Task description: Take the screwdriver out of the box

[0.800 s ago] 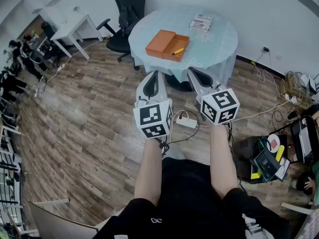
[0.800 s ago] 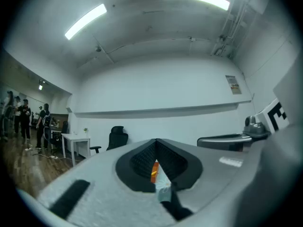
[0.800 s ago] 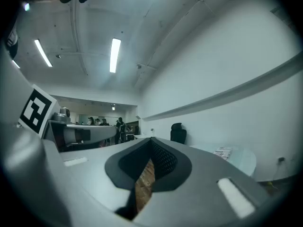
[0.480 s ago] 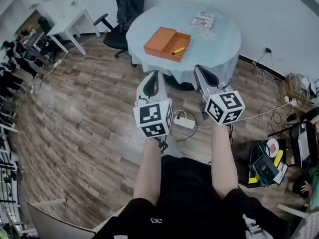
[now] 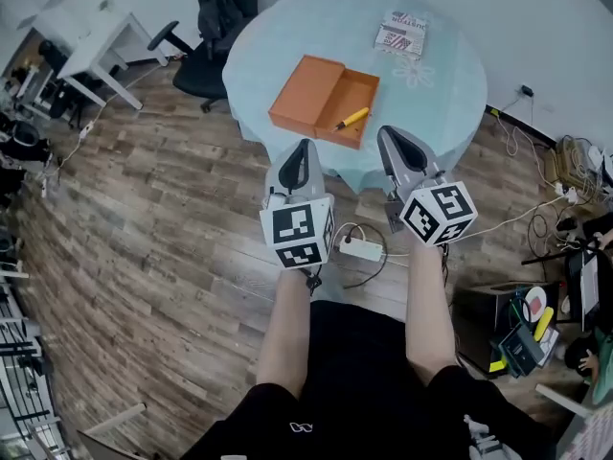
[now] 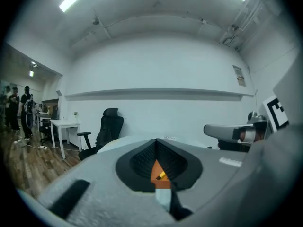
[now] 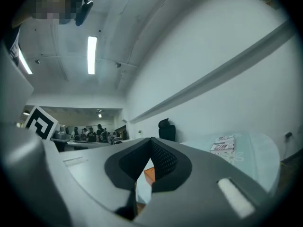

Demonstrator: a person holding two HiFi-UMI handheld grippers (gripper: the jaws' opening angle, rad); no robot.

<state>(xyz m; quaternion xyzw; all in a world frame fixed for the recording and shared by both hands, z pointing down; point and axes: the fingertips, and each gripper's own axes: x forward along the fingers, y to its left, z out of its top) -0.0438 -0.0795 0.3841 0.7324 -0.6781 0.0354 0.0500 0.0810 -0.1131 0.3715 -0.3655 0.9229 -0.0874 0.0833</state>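
An open orange box [image 5: 323, 100] lies on the round table with a pale blue cloth [image 5: 278, 46]; its lid is folded out to the left. A yellow-handled screwdriver [image 5: 351, 118] rests slanted in the box's right half. My left gripper [image 5: 305, 145] and right gripper [image 5: 388, 132] are held side by side short of the table's near edge, both shut and empty. In the left gripper view, the box [image 6: 160, 181] and screwdriver [image 6: 161, 175] show through the slit under the closed tips [image 6: 156, 143]. The right gripper view shows a corner of the box [image 7: 148, 174] beyond its jaws [image 7: 151, 141].
A printed booklet [image 5: 402, 33] lies at the table's far side. A black office chair [image 5: 206, 27] and a white desk [image 5: 77, 41] stand to the left. A power strip with cables [image 5: 362, 248] lies on the wooden floor below the grippers. Bags and gear [image 5: 522, 324] clutter the right.
The table and box have drawn nearer and lower in the head view as I moved toward them. Both grippers stayed shut, side by side.
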